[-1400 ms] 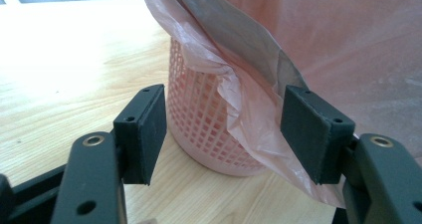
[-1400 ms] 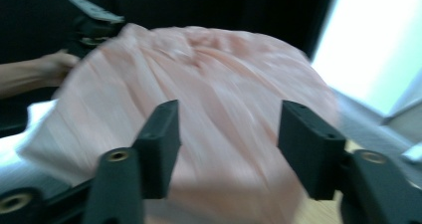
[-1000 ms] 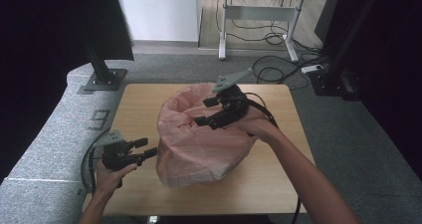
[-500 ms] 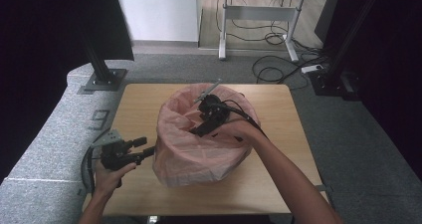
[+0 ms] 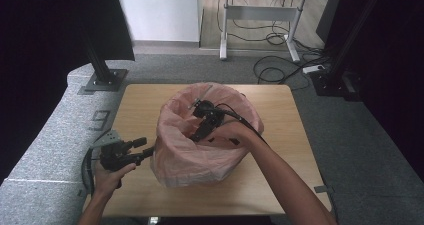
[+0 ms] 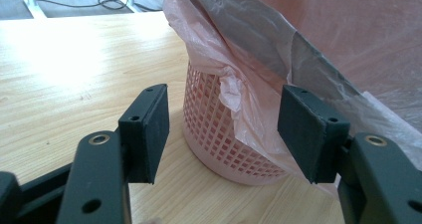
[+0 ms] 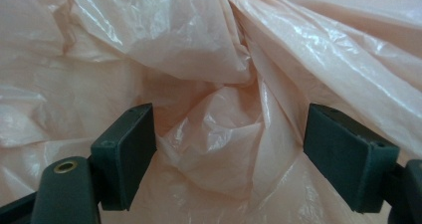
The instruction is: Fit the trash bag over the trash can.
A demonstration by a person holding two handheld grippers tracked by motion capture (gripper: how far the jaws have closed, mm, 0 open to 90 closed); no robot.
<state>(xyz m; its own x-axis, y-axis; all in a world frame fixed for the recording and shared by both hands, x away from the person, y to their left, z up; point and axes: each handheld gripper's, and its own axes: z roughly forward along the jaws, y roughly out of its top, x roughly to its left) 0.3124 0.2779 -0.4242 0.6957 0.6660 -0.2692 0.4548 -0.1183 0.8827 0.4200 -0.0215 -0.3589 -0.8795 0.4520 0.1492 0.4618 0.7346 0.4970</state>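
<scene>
A pink mesh basket [image 5: 200,165] lined with a thin pink bag [image 5: 175,135] is seen at the centre of the table [image 5: 280,115] in the high view. The right gripper [image 5: 196,136] is plunged into the basket's mouth from the right of the frame, pointed down and to the lower left. In the right gripper view its jaws are held apart, having just been opening, with a bunched fold of the bag lying straight ahead between them and untouched by either pad.

The left gripper [image 5: 141,148] is held at the lower left of the high view, just outside the basket's wall, jaws apart and empty. In the left gripper view the basket's foot and the hanging skirt of bag [image 6: 239,92] are framed dead ahead. The inner folds are judged nearer the right gripper, the outer skirt nearer the left.
</scene>
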